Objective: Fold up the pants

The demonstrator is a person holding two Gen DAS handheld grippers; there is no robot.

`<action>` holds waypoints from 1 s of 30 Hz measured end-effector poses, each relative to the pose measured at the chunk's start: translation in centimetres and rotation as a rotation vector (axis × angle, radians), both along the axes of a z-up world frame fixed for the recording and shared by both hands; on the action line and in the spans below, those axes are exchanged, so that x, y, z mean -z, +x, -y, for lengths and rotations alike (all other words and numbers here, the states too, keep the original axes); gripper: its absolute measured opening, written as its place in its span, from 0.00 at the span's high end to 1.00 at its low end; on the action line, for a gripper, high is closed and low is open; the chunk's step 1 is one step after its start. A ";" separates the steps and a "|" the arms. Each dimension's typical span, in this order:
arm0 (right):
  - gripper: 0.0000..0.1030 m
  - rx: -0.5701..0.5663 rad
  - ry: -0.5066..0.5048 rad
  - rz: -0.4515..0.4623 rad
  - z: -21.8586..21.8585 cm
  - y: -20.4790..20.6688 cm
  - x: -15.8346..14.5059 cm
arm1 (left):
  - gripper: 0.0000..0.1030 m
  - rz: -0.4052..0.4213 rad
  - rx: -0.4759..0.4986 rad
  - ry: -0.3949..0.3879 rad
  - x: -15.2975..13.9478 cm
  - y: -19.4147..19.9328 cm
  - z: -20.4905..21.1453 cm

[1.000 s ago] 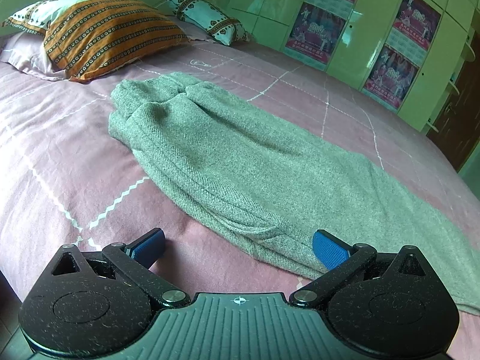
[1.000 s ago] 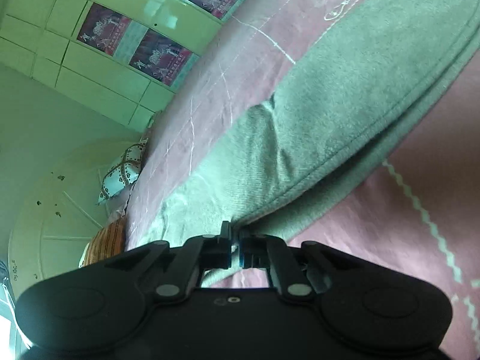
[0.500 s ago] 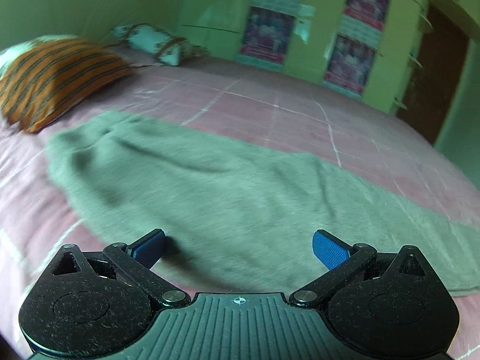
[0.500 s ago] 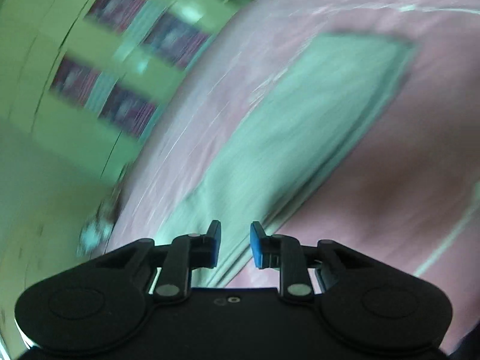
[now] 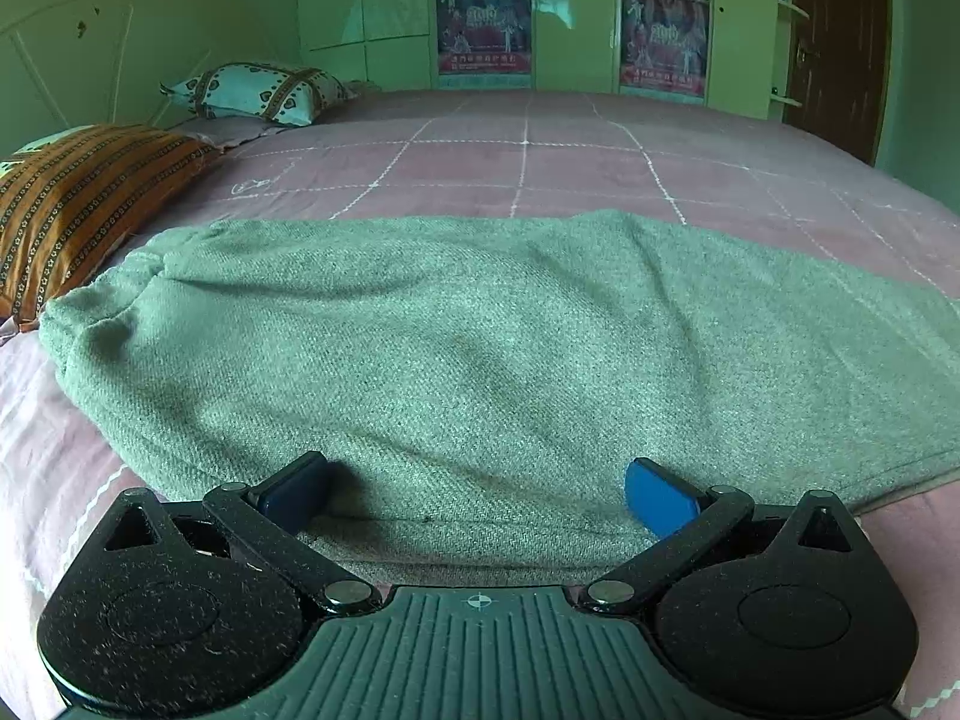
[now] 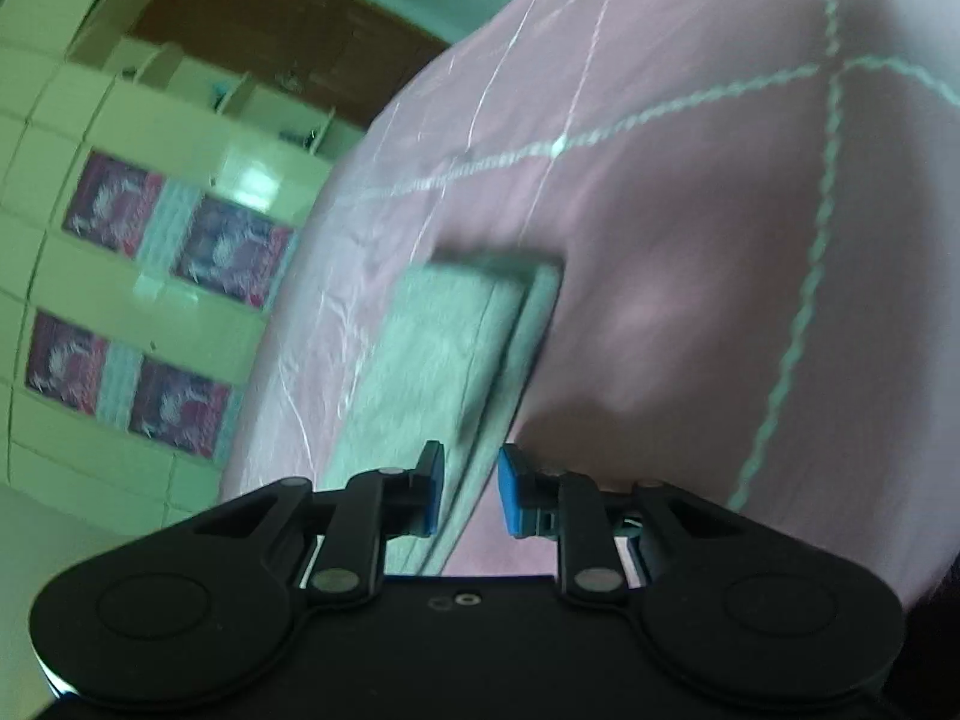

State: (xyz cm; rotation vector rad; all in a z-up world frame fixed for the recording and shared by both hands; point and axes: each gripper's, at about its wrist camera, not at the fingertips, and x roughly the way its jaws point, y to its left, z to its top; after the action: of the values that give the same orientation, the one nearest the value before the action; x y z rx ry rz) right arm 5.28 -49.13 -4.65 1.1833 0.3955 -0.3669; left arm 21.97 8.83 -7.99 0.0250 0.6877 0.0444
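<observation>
In your left wrist view, the orange striped pillow (image 5: 78,204) now sits at the left edge of the frame; one second ago it filled the upper left. The small patterned cushion (image 5: 258,93) has also moved, from the top centre to the upper left. The grey-green knitted pants (image 5: 480,348) lie flat on the pink quilted bedspread (image 5: 540,168) and now cross the whole middle of the frame from left to right, where before they ran diagonally from the upper left to the lower right. The pale green wardrobe with posters (image 5: 570,30) now stands straight across the top. Your left gripper (image 5: 477,492) is released, its blue pads (image 5: 660,501) wide apart just as one second ago, with the near edge of the pants lying low between them; I cannot tell if the pads touch the cloth.

In your right wrist view, the picture is tilted and blurred. The wardrobe is at the left, and the pants (image 6: 438,360) now show as a narrow folded strip in the centre, much smaller than before, when the cloth filled the upper right. Your right gripper (image 6: 471,495) was clenched on the hem one second ago; its jaws have just been opening and now stand a little apart, released. The edge of the pants is seen in the gap, but the pads do not press on it.
</observation>
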 end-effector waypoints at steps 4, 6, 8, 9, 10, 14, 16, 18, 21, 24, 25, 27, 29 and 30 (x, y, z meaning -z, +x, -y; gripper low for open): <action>0.87 0.008 -0.032 0.012 0.8 0.6 0.0 | 0.00 0.007 0.000 -0.001 0.2 0.1 -0.2; 0.87 0.001 -0.039 -0.015 1.2 1.3 0.2 | 0.00 0.007 0.000 -0.001 0.3 0.3 -0.4; 0.91 -0.018 -0.030 -0.025 2.0 2.2 0.5 | 0.00 0.007 0.000 -0.001 0.3 0.3 -0.3; 0.96 -0.039 -0.045 -0.031 2.0 2.6 0.4 | 0.00 0.007 0.000 -0.002 0.3 0.3 -0.3; 1.00 -0.062 -0.087 -0.037 1.9 2.9 -0.2 | 0.00 0.007 0.001 -0.002 0.3 0.3 -0.4; 1.00 -0.053 -0.198 0.059 1.4 2.1 -3.2 | 0.00 0.009 0.001 -0.007 0.2 0.2 -0.4; 1.00 -0.045 -0.191 0.044 1.5 2.2 -2.7 | 0.00 0.012 0.000 -0.007 0.2 0.2 -0.4; 1.00 -0.037 -0.162 -0.028 1.8 2.7 -0.9 | 0.00 0.012 0.001 -0.007 0.2 0.2 -0.4; 1.00 -0.033 -0.133 -0.031 2.0 2.2 1.0 | 0.00 0.009 0.007 -0.012 0.1 0.2 -0.5; 1.00 -0.027 -0.147 -0.026 1.7 2.0 0.6 | 0.00 0.010 0.020 -0.017 -0.5 0.1 -0.7; 1.00 -0.023 -0.149 -0.028 1.7 2.1 0.4 | 0.00 0.011 0.023 -0.023 -0.6 0.1 -0.9; 1.00 -0.026 -0.161 -0.027 1.6 2.2 0.2 | 0.00 0.016 0.027 -0.036 -0.6 0.0 -1.2; 1.00 -0.019 -0.155 -0.031 1.8 2.2 0.8 | 0.00 0.019 0.033 -0.028 -0.4 -0.2 -1.1; 1.00 -0.020 -0.154 -0.036 1.7 2.5 0.9 | 0.00 0.019 0.036 -0.018 -0.2 -0.2 -1.0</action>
State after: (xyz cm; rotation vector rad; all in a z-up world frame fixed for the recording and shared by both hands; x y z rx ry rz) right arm 7.74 -50.86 -5.60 1.0227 0.4026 -0.3946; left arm 21.81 9.87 -7.77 0.0200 0.6681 0.0045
